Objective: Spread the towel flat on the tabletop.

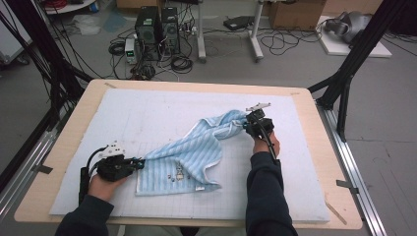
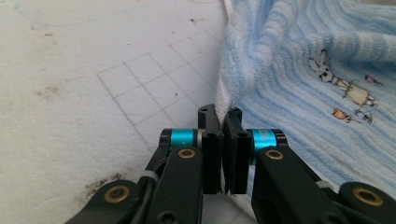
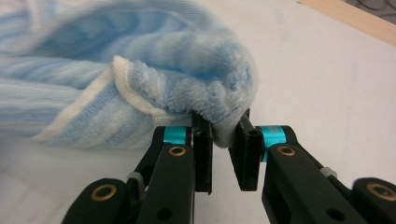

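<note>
A person sits at a table (image 1: 64,147) covered by a white mat (image 1: 147,113). Nearest, the left gripper (image 1: 140,162) has its jaws pinched tight on the white-edged corner of a blue striped towel (image 1: 192,152). Farther off, the right gripper (image 1: 244,125) clamps a bunched fold of the towel's far end, lifting it slightly.

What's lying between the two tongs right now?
In the high view, just the blue striped towel, stretched from the left tongs to the right tongs.
</note>
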The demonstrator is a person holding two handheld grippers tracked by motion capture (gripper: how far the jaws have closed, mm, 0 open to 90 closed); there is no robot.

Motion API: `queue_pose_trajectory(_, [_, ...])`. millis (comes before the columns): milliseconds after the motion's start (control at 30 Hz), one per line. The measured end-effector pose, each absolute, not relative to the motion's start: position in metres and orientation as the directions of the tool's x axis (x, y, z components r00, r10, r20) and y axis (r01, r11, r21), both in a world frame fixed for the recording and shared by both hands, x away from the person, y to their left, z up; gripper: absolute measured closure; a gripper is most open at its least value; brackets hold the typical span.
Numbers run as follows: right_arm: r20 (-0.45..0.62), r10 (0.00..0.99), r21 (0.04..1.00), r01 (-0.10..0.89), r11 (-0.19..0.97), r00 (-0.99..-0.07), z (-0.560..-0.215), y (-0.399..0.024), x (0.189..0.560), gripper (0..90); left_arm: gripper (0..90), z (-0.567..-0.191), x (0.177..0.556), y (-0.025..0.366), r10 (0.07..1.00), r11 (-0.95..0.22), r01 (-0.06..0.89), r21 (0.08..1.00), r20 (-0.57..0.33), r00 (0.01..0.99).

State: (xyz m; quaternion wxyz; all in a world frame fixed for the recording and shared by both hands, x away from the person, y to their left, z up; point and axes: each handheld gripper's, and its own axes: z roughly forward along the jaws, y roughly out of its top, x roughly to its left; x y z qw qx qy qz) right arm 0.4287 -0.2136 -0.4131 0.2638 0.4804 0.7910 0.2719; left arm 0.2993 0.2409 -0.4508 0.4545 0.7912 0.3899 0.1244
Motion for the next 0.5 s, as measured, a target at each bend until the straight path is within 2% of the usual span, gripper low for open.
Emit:
queue_pose_trajectory(100, [-0.168, 0.925, 0.67, 0.649, 0.36, -0.34, -0.416, -0.221, 0.431, 70.4, 86.4, -0.451, 0.3, 0.239, 0.73, -0.282, 0.504, 0.816, -0.158, 0.665])
queue_pose_trajectory(200, [-0.13, 0.943, 0.695, 0.649, 0.308, -0.307, -0.414, -0.227, 0.427, 63.8, 86.4, -0.451, 0.301, 0.239, 0.731, -0.278, 0.505, 0.817, -0.161, 0.663])
queue_pose_trajectory(300, [-0.105, 0.94, 0.747, 0.598, 0.29, -0.324, -0.407, -0.228, 0.415, 57.9, 85.7, -0.451, 0.3, 0.24, 0.735, -0.271, 0.505, 0.82, -0.162, 0.658])
queue_pose_trajectory(500, [-0.054, 0.915, 0.801, 0.53, 0.279, -0.4, -0.403, -0.228, 0.387, 55.6, 85.8, -0.451, 0.299, 0.24, 0.731, -0.272, 0.491, 0.827, -0.155, 0.665])
